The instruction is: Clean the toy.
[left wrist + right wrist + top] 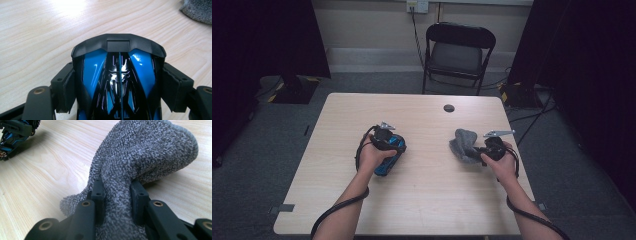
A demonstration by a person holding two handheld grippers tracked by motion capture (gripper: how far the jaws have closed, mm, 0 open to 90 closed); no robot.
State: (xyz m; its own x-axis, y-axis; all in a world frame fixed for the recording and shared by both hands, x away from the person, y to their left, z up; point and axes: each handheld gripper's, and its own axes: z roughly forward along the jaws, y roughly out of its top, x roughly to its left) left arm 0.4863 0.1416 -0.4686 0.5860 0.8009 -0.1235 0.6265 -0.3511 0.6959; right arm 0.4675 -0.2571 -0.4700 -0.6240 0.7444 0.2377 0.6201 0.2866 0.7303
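**Two grippers, two loads on the wooden table**

From above, the person's forearms come in over the pale wooden table [422, 200], one gripper in each hand. The left gripper [388, 150] sits left of centre, clamped on a glossy blue and black toy car [390, 155] that lies on the tabletop. The right gripper [472, 150] is well apart from it, towards the right edge, with its jaws pinching a grey cloth [462, 142] bunched on the wood.

The high view is too far off to show much of the car. The left gripper view shows it close: the jaws press against both sides of the toy car [118, 75], with its dark spoiler-like bar across the top, and a corner of the grey cloth [198, 11] at the upper right.

The right gripper view shows the nubbly weave of the grey cloth [142, 157], a fold squeezed between the nearly closed jaws and the rest rising in a hump. The toy car [12, 137] shows at upper left.

Beyond the table stands a black folding chair [458, 52].
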